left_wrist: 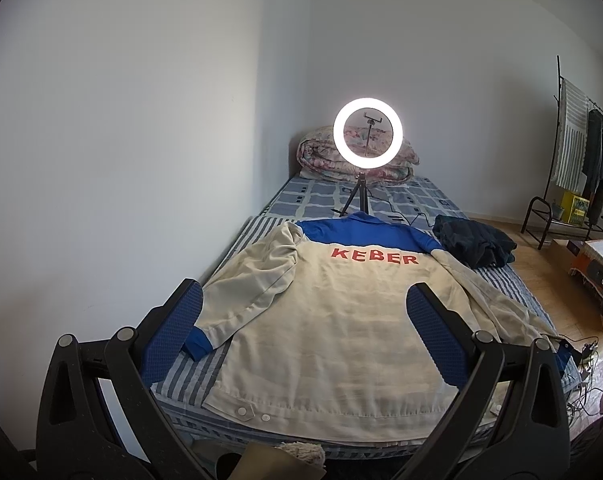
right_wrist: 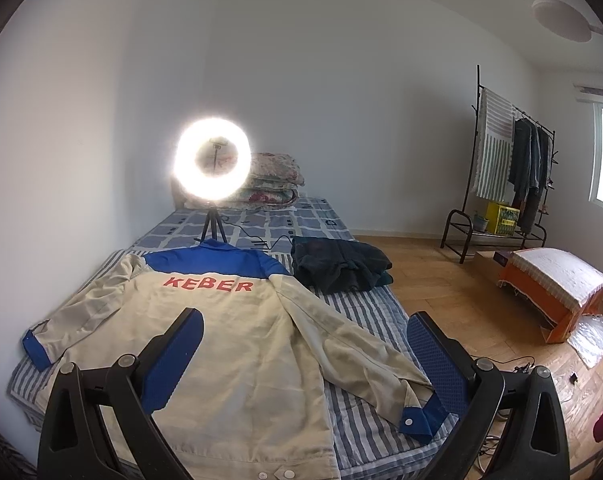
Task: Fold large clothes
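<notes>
A cream work jacket (left_wrist: 325, 320) with a blue yoke, blue cuffs and red "KEBER" lettering lies spread back-up on the striped bed; it also shows in the right wrist view (right_wrist: 237, 340). Both sleeves are stretched outward. My left gripper (left_wrist: 305, 328) is open and empty, held above the jacket's lower back. My right gripper (right_wrist: 305, 348) is open and empty, above the jacket's right side, with its right finger near the blue right cuff (right_wrist: 419, 418).
A lit ring light on a tripod (left_wrist: 367, 139) stands on the bed beyond the collar. A dark folded garment (right_wrist: 341, 266) lies at the bed's right edge. A rolled quilt (left_wrist: 321, 158) sits at the head. A clothes rack (right_wrist: 509, 168) and an orange stool (right_wrist: 553, 292) stand on the wooden floor.
</notes>
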`<action>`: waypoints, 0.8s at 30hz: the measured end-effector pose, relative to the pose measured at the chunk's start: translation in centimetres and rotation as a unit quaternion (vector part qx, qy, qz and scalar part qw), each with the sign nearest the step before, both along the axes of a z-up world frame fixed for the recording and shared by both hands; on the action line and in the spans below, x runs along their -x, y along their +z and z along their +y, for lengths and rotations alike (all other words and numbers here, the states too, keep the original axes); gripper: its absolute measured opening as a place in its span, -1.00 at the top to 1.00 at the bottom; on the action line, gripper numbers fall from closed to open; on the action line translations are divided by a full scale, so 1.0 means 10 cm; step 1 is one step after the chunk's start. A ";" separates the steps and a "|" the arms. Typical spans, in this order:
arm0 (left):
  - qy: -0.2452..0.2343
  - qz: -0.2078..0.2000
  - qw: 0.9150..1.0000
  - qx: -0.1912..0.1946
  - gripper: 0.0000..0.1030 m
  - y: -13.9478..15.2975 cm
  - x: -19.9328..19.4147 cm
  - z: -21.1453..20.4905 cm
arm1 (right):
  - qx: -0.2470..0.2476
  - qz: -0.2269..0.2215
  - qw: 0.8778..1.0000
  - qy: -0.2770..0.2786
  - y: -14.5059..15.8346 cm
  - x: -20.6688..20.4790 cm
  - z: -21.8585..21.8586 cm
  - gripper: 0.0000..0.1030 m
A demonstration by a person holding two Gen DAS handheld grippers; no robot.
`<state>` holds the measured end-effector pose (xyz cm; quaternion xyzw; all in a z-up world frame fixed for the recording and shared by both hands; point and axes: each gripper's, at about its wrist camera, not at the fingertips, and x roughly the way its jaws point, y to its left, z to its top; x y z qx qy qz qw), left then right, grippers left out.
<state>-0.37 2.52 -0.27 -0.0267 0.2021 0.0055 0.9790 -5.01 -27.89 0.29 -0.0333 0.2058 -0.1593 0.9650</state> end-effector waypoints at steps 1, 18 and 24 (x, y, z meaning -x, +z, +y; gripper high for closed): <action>0.000 -0.001 1.000 0.000 -1.00 0.00 0.00 0.00 | 0.000 0.000 1.000 0.000 0.00 0.00 0.00 -0.99; 0.013 0.002 1.000 -0.010 -1.00 -0.11 -0.03 0.03 | 0.003 0.001 1.000 0.014 -0.02 -0.11 0.08 -0.99; 0.025 0.010 0.999 -0.025 -1.00 -0.18 -0.09 0.10 | 0.002 0.005 1.000 0.029 -0.06 -0.22 0.17 -0.99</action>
